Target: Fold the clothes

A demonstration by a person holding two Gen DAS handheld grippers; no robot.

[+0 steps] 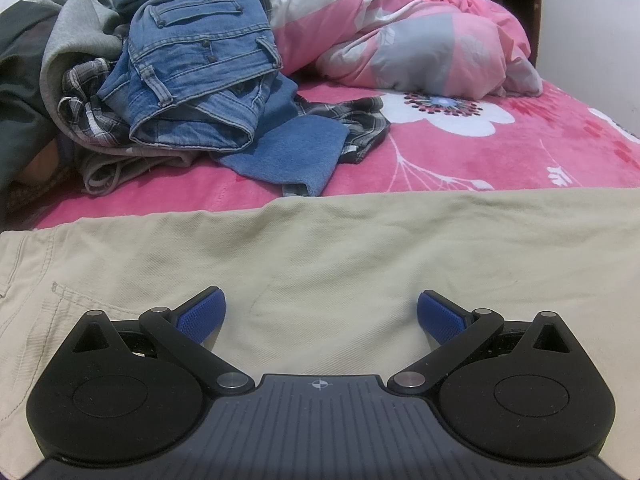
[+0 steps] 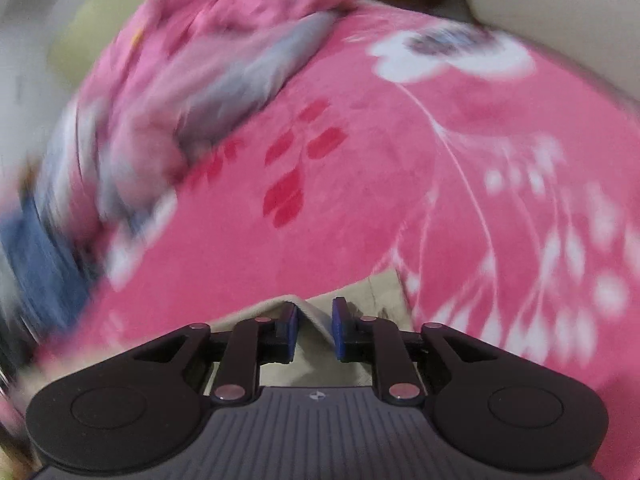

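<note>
Beige trousers [image 1: 360, 248] lie spread flat across the near part of the bed, a pocket seam showing at the left. My left gripper [image 1: 320, 304] hovers over them with its blue pads [image 1: 200, 314] far apart and nothing between them. In the blurred right wrist view, my right gripper [image 2: 315, 312] sits at the end of the beige trousers [image 2: 372, 292]. Its pads stand a narrow gap apart, and a raised ridge of the beige cloth runs between them, close to the left pad. The right pad is clear of the cloth.
Blue jeans [image 1: 200, 64] lie on a heap with a grey hoodie [image 1: 76, 40] and a plaid shirt [image 1: 356, 120] at the back left. A pink and grey quilt [image 1: 420, 28] is bunched at the back right. A pink flowered blanket [image 1: 500, 152] covers the bed.
</note>
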